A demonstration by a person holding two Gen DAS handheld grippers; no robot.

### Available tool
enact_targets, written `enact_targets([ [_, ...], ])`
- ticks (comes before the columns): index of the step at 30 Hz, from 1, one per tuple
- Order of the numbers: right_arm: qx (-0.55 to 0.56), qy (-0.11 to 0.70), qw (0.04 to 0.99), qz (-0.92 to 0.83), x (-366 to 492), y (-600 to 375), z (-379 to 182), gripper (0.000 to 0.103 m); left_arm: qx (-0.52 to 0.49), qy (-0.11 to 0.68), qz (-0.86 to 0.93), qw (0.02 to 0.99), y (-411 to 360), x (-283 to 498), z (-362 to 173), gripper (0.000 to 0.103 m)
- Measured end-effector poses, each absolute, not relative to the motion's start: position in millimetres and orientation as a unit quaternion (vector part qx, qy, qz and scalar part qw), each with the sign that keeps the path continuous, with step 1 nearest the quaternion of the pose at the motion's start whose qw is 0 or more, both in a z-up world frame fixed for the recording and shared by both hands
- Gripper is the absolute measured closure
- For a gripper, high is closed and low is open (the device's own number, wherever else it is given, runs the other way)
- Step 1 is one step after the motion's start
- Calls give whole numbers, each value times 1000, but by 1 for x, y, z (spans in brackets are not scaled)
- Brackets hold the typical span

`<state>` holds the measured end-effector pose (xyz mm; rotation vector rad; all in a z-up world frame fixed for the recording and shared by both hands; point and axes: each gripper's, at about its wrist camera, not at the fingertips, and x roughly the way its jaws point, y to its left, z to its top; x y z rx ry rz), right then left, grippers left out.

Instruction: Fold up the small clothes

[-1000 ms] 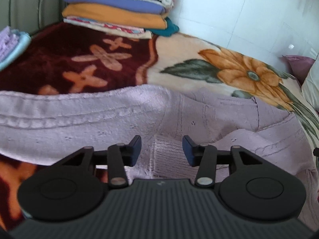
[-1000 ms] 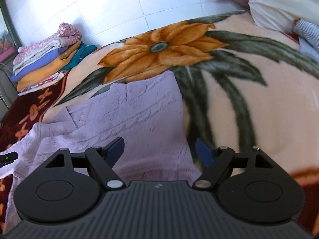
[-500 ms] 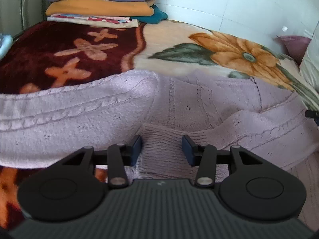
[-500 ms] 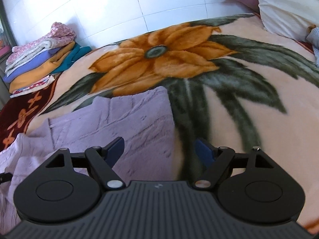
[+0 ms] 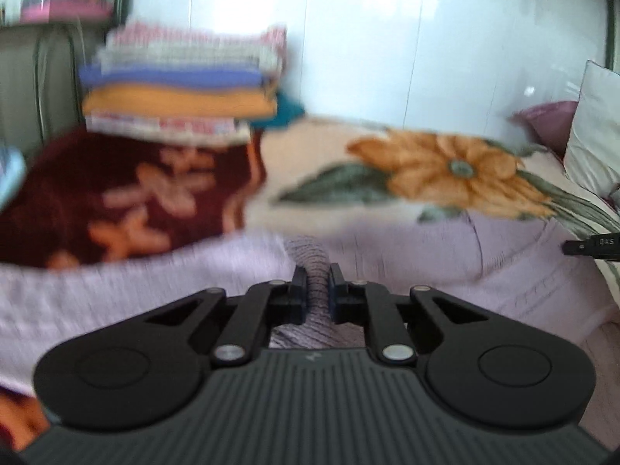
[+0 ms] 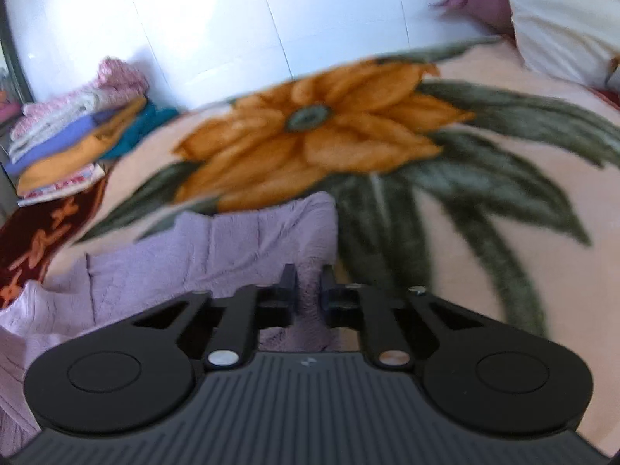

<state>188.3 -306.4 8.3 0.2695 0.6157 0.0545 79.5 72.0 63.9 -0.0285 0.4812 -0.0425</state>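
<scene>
A lilac knitted sweater (image 5: 407,255) lies spread on a flowered blanket (image 5: 445,166). In the left wrist view my left gripper (image 5: 317,275) is shut on a ribbed edge of the sweater, with a fold of knit pinched between the pads. In the right wrist view the same lilac sweater (image 6: 217,248) lies left of centre, and my right gripper (image 6: 309,276) is shut on its right edge, near the corner. The tip of the right gripper (image 5: 593,247) shows at the far right of the left wrist view. Both views are blurred.
A stack of folded clothes (image 5: 186,81) stands at the back left of the bed against the white tiled wall; the stack of folded clothes (image 6: 73,139) also shows in the right wrist view. White and mauve pillows (image 6: 542,11) lie at the back right.
Both grippers have closed onto the sweater: the left on the ribbed edge, the right on the right-hand edge. The left view has tilted up and both are now blurred.
</scene>
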Motion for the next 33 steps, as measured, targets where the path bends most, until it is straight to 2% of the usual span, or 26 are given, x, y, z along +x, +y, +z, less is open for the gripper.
enact_targets([
  [4, 136, 256, 957, -12, 177, -311, 14, 95, -7, 224, -8, 975, 75, 89, 66, 89],
  [10, 112, 284, 952, -27, 185, -313, -6, 94, -25, 321, 7, 947, 87, 124, 21, 87],
  [12, 114, 286, 951, -28, 186, -313, -7, 93, -40, 317, 8, 947, 91, 122, 14, 86],
  [15, 115, 295, 948, -27, 184, -313, -2, 67, -52, 324, 12, 945, 93, 120, 20, 81],
  [17, 114, 296, 948, -35, 178, -313, 6, 41, -51, 327, 17, 943, 95, 119, 26, 76],
  [20, 132, 289, 948, -19, 164, -315, 19, 34, -48, 327, 31, 943, 101, 110, 37, 71],
  [33, 158, 310, 937, 29, 84, -282, 45, 27, -100, 369, 137, 914, 160, 52, 56, 71],
])
